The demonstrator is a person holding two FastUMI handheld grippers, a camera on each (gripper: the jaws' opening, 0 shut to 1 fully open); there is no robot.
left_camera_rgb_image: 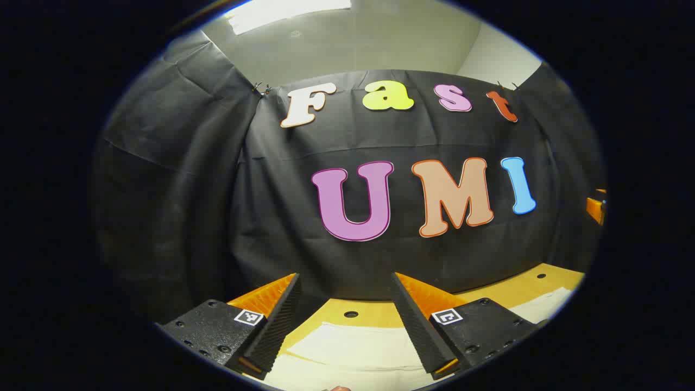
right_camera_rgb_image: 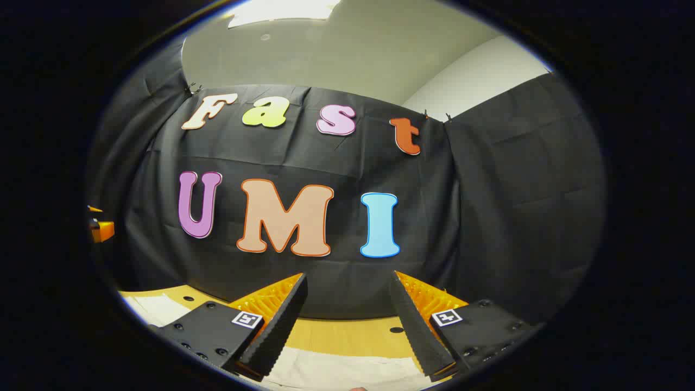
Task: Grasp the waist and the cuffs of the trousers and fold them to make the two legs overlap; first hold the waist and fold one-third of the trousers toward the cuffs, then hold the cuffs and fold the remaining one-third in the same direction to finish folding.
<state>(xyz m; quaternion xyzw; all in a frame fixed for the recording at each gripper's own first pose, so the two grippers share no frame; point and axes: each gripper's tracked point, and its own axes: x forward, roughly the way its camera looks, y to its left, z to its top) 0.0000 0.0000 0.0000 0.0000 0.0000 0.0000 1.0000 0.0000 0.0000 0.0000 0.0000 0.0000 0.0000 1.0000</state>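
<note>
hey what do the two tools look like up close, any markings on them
Each tool, left and right, has two wedge-shaped fingers with ridged inner faces, mounted on dark bolted blocks. Each block carries a small square black-and-white tag.

Wooden surface with pale cloth lying flat on it

In the left gripper view the yellowish wooden surface (left_camera_rgb_image: 380,317) runs as a narrow band along the bottom of the frame and rises to the lower right, meeting the black cloth wall behind it; small dark round holes dot it, one at bottom centre and one at lower right. A cream-white cloth, the trousers (left_camera_rgb_image: 358,350), lies flat on it at bottom centre, with another pale piece at the lower right. In the right gripper view the surface (right_camera_rgb_image: 336,336) again crosses the bottom of the frame, the trousers (right_camera_rgb_image: 331,372) spread on it at bottom centre and at lower left.
</note>
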